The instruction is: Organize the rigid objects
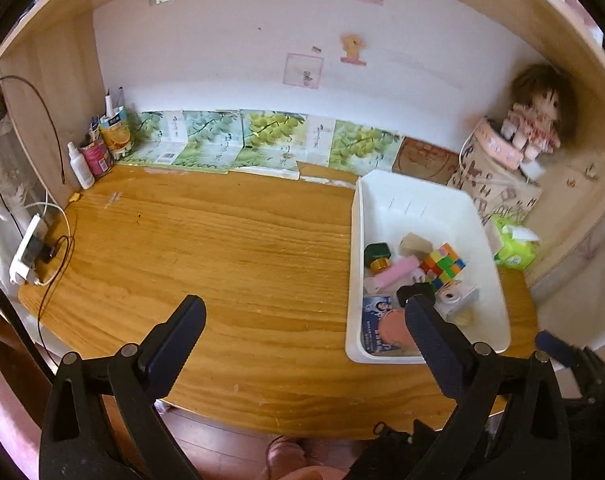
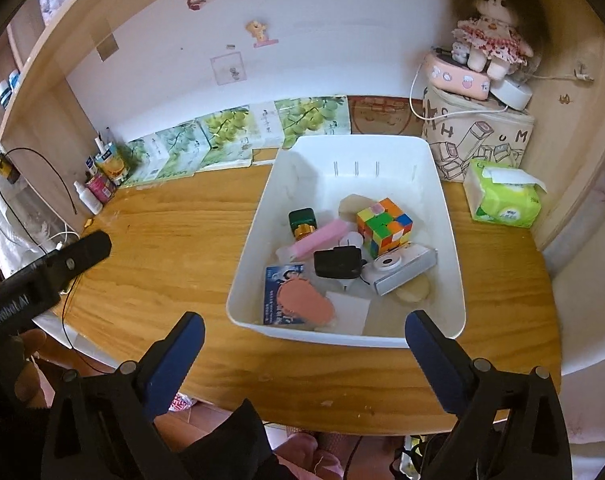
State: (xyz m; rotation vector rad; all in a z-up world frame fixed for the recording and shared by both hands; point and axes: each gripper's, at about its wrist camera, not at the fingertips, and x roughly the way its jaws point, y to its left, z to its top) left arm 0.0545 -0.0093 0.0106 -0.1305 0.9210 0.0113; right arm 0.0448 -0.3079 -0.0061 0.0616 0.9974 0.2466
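A white bin (image 2: pixel 446 216) (image 1: pixel 490 280) stands on the wooden desk (image 1: pixel 222 248) at the right. In it lie a colourful puzzle cube (image 2: pixel 384 226) (image 1: pixel 442 266), a green bottle with gold cap (image 2: pixel 302 222), a pink bar (image 2: pixel 322 238), a black box (image 2: pixel 337 262), a white toy camera (image 2: pixel 402 270), a blue card (image 2: pixel 280 280) and an orange pad (image 2: pixel 302 298). My left gripper (image 1: pixel 306 316) is open and empty above the desk, left of the bin. My right gripper (image 2: pixel 304 330) is open and empty at the bin's near rim.
Bottles and cans (image 1: pixel 98 148) stand at the back left. A power strip with cables (image 1: pixel 26 252) lies on the left edge. A doll (image 2: pixel 488 36), a printed box (image 2: pixel 478 140) and a green tissue pack (image 2: pixel 502 194) stand at the right. Grape-print sheets (image 1: pixel 262 140) lean on the wall.
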